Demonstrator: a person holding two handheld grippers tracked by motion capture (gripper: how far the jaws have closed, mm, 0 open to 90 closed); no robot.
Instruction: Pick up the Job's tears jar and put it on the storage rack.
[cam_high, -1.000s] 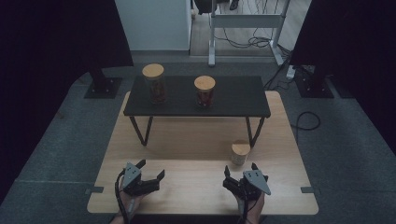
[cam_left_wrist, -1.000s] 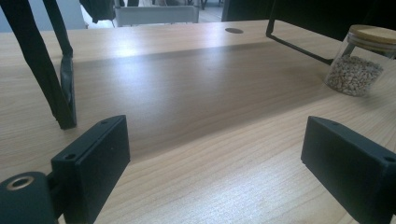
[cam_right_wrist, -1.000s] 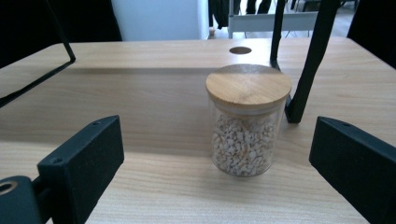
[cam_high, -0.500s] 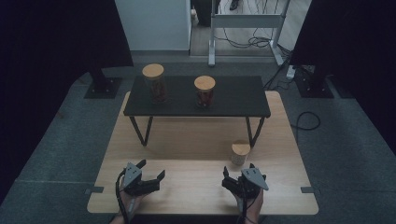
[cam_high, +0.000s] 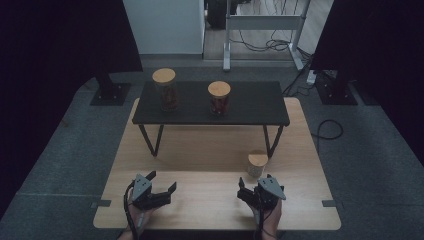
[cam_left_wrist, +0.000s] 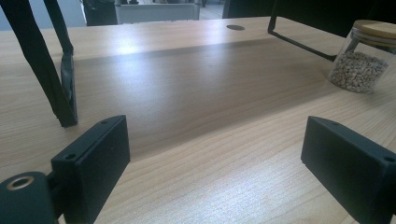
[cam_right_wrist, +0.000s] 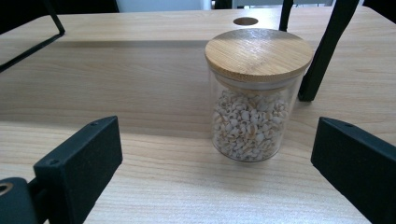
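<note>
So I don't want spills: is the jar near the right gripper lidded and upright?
Yes. The jar stands upright on the table, wooden lid seated flat on top, grains filling over half.

A small clear glass jar with a round bamboo lid (cam_right_wrist: 254, 95), filled about two-thirds with pale beige grains, stands upright and closed on the light wooden tabletop. In the right gripper view it sits right of centre; in the high view it (cam_high: 257, 164) appears lower right of centre.
</note>
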